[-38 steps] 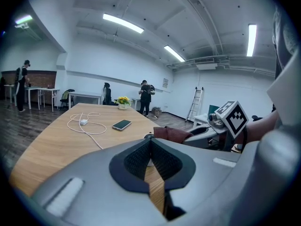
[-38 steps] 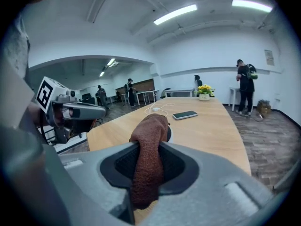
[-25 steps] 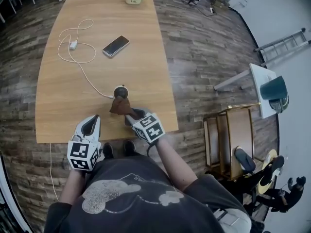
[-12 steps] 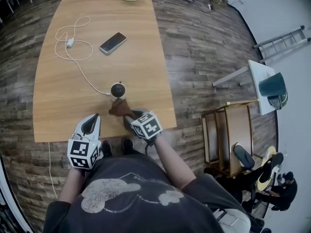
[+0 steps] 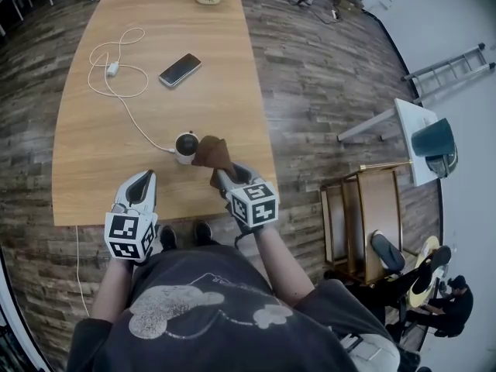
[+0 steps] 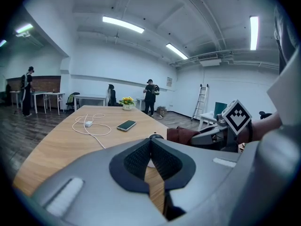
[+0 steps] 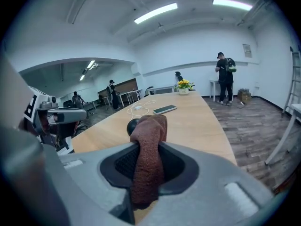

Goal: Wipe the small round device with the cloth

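Clamps the brown cloth (image 7: 149,149) in the right claw (image 7: 148,166), bunched end just beside the small round device (image 5: 186,144) on the tabletop (image 5: 101,169). Holds the left claw (image 6: 153,161) pressed together on nothing, near the edge. Looks mid-wipe; next calls for sweeping cloth across the dome.

A small round white device (image 5: 186,146) stands on the long wooden table (image 5: 93,177), near its front edge. A brown terry cloth (image 5: 211,152) is against the device's right side, its tail between the jaws of the right gripper (image 5: 222,175) just in front. The left gripper (image 5: 141,183) is over the front edge, left of the device and apart from it. A white cable (image 5: 132,118) runs from the device back to loops at far left. A dark flat phone (image 5: 180,70) lies right of the loops.
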Tool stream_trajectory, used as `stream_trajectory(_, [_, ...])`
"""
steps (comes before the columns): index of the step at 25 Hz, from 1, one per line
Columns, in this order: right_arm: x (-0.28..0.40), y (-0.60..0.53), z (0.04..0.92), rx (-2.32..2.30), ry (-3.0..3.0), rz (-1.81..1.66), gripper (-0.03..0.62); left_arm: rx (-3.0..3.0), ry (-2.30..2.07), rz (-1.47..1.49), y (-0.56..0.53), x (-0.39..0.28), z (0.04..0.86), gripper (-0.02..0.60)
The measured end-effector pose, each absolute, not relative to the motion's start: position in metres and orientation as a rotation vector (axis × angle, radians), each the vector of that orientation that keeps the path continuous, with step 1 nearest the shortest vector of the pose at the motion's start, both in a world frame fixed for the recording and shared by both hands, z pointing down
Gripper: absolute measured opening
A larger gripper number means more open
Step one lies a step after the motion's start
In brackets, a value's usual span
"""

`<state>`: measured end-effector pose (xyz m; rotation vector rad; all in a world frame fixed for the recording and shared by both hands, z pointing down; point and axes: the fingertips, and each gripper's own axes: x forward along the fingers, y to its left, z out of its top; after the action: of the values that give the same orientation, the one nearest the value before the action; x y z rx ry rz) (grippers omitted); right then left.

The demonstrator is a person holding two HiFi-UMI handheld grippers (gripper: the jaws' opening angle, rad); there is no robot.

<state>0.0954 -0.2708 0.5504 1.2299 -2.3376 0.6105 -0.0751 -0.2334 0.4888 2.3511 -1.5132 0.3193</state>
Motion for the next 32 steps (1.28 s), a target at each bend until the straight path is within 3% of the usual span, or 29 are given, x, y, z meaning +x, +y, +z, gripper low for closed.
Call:
stream_trajectory(21, [0.064,-0.296,0.628,1.018,-2.175,0.683,0.081,2.263,-1.590,0.342,-0.236,-0.093,0.497,0.019])
stream_trajectory(32, [0.097,-0.340,0.568,1.102,-2.287,0.446,0.081,2.249,-1.624,0.331,-0.246,-0.098,0.494,0.020])
